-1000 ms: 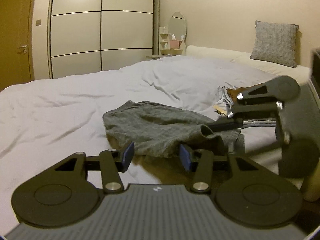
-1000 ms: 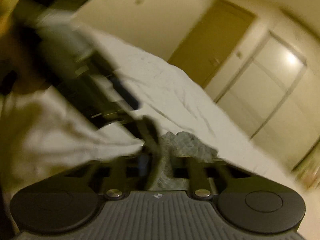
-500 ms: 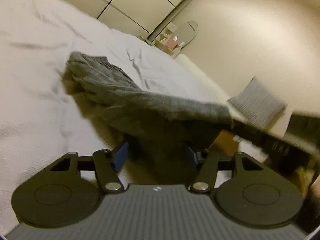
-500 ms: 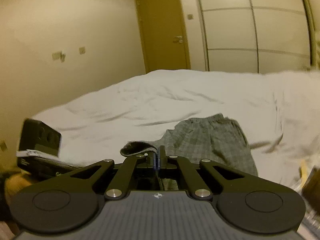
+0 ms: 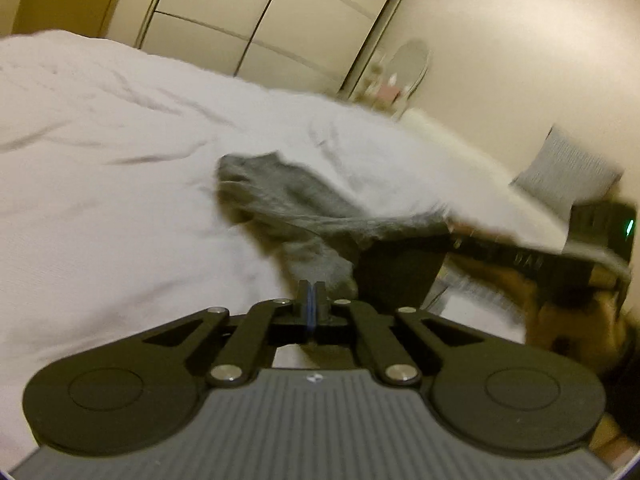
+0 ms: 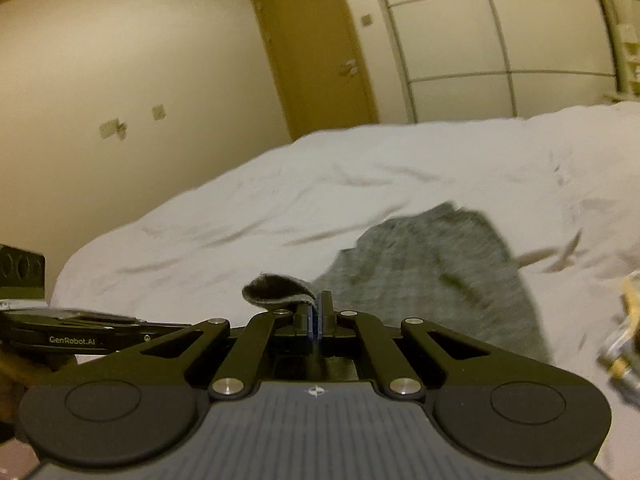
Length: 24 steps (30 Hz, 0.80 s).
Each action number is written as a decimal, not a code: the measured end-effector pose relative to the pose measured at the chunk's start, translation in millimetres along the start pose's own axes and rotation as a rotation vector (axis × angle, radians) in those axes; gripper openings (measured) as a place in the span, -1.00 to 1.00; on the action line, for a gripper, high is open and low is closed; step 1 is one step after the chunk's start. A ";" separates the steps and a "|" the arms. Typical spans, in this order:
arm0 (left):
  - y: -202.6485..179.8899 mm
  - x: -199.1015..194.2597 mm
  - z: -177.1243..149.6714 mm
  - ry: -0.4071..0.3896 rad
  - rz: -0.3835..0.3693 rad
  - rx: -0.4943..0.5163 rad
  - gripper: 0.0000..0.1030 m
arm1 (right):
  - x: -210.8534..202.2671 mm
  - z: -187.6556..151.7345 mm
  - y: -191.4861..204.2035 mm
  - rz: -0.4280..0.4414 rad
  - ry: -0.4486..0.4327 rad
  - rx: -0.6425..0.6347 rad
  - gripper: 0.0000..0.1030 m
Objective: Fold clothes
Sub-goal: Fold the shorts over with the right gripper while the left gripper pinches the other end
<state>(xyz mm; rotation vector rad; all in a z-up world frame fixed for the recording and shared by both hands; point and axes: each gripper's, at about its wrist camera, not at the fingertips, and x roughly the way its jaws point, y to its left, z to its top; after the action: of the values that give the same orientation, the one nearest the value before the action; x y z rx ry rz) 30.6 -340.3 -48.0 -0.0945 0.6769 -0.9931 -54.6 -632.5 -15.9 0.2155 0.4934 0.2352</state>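
Note:
Grey checked shorts (image 6: 436, 272) lie stretched over the white bed (image 6: 280, 200). My right gripper (image 6: 316, 310) is shut on a near edge of the cloth, which curls up beside the fingers. In the left wrist view the same grey shorts (image 5: 288, 208) run from the bed toward me, and my left gripper (image 5: 311, 296) is shut on another part of their near edge. The right gripper's black body (image 5: 520, 256) shows at the right of that view, held by a hand, with cloth pulled taut to it. Both views are motion-blurred.
White wardrobe doors (image 6: 500, 40) and a brown door (image 6: 316, 48) stand behind the bed (image 5: 100, 160). A grey pillow (image 5: 568, 168) leans on the wall at the bed's head, with a round mirror (image 5: 408, 64) nearby. Other items (image 6: 620, 340) lie at the right edge.
My left gripper was open near the shorts and has closed on their edge. The right gripper has stayed shut on the cloth, and both have pulled the shorts toward me.

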 end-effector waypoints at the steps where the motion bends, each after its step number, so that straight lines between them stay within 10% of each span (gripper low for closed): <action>1: -0.4 -1.6 -3.5 0.019 0.031 0.022 -1.00 | 4.4 -3.8 4.1 0.011 0.018 -0.010 -1.00; 5: -10.1 5.4 -11.1 0.058 0.110 0.097 -0.98 | 11.6 -16.4 15.7 0.023 0.046 -0.032 -1.00; 12: -43.4 54.0 1.4 0.042 0.054 0.205 -0.32 | -7.6 -15.3 0.0 -0.021 -0.036 0.062 -1.00; 16: -55.5 86.7 8.4 0.053 0.055 0.238 -0.36 | -12.8 -17.5 0.0 -0.024 -0.033 0.030 -1.00; 18: -52.7 91.5 10.5 0.044 0.081 0.223 -0.80 | -12.9 -19.4 2.9 -0.025 -0.025 0.000 -1.00; 24: -16.1 67.2 7.3 -0.019 0.145 0.022 -0.96 | 0.8 -32.4 21.5 -0.028 0.020 -0.148 -0.96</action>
<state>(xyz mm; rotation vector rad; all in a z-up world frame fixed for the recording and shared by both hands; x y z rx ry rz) 47.1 -404.5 -68.7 -0.0351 0.6459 -0.8592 -73.5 -607.1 -38.6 0.0624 0.4964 0.2456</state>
